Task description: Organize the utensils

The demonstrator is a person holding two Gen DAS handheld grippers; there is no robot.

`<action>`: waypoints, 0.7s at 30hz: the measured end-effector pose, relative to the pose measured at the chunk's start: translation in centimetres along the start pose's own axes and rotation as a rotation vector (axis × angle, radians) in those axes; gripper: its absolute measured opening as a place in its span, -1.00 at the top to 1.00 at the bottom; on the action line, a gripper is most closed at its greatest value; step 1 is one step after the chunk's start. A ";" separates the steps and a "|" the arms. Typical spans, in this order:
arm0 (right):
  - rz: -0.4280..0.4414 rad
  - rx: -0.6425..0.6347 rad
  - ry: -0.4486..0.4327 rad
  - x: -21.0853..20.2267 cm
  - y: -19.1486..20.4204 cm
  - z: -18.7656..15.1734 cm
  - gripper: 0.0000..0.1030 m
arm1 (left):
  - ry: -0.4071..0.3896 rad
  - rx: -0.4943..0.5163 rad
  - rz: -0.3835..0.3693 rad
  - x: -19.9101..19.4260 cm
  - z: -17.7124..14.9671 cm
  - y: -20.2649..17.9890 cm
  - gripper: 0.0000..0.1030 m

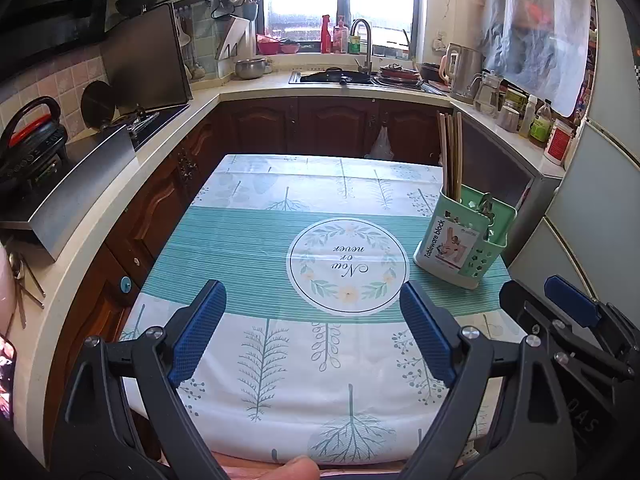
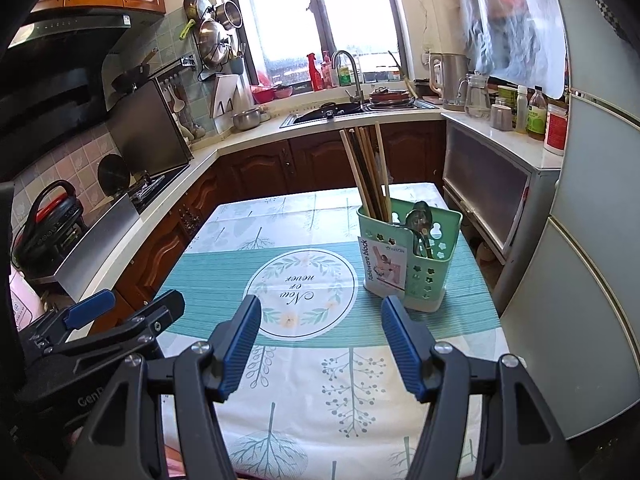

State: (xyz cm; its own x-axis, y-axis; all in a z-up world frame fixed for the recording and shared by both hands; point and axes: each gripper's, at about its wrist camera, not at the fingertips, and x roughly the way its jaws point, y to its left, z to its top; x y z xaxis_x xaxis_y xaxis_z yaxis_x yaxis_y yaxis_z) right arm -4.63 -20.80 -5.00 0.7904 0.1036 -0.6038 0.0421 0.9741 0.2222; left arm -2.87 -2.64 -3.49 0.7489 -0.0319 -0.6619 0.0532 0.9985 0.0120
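Note:
A green utensil holder [image 1: 466, 240] [image 2: 412, 258] stands on the right side of the table [image 1: 248, 240] [image 2: 224, 276]. Several wooden chopsticks [image 1: 450, 152] [image 2: 366, 168] stand upright in its left compartment. Metal spoons [image 2: 420, 224] [image 1: 486, 206] sit in its right compartment. My left gripper [image 1: 312, 304] is open and empty above the table's near half, left of the holder. My right gripper [image 2: 320, 320] is open and empty, its right finger close in front of the holder. Each gripper shows at the edge of the other's view.
The table wears a teal and white printed cloth. A counter with a stove [image 1: 152, 116], sink [image 1: 336, 76] and kettle [image 1: 460, 68] wraps the left and back. A steel cabinet [image 2: 488, 184] and a fridge [image 2: 592, 240] stand at the right.

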 end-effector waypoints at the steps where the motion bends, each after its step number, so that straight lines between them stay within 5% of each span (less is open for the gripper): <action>1: 0.002 0.003 0.003 0.0 0.1 0.0 -0.22 | 0.000 0.000 0.000 0.0 0.0 0.1 -0.69; 21: -0.014 0.010 0.000 0.0 0.2 0.0 -0.22 | 0.013 0.008 -0.002 0.4 0.0 0.5 -0.69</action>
State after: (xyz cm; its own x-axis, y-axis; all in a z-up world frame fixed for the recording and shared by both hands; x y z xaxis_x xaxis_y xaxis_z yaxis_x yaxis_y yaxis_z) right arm -4.66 -20.56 -4.92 0.7896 0.0901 -0.6070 0.0595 0.9733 0.2218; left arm -2.52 -2.15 -3.71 0.7399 -0.0332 -0.6719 0.0597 0.9981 0.0164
